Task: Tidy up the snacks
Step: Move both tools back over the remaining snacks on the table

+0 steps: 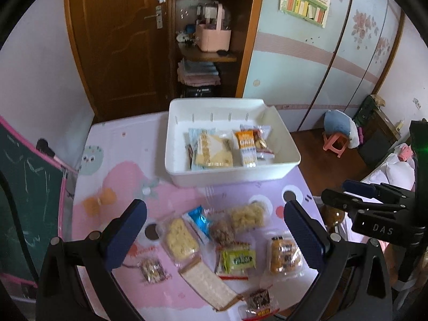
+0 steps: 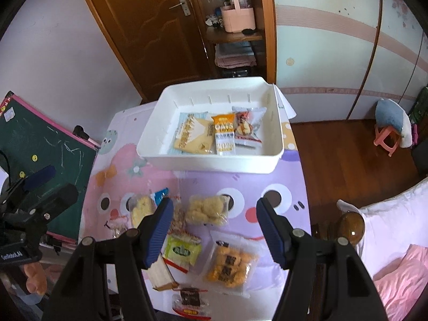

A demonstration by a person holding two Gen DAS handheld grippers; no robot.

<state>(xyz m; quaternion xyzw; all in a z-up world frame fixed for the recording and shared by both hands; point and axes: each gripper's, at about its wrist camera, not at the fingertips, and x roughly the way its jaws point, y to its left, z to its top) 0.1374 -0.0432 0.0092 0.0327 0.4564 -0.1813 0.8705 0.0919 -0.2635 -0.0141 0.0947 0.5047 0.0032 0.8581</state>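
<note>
I hold left gripper (image 1: 214,238) and right gripper (image 2: 214,235) open, empty, above loose snack packets (image 2: 228,266), aiming for the white bin (image 2: 211,164).

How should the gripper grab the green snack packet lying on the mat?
The small green snack packet lies flat on the pink and purple cartoon mat, beside the clear bag of orange cakes. Probably best to come straight down from above with the open right gripper and pinch across the packet's narrower middle, since its flat pose leaves no edge to grip from the side.
</note>
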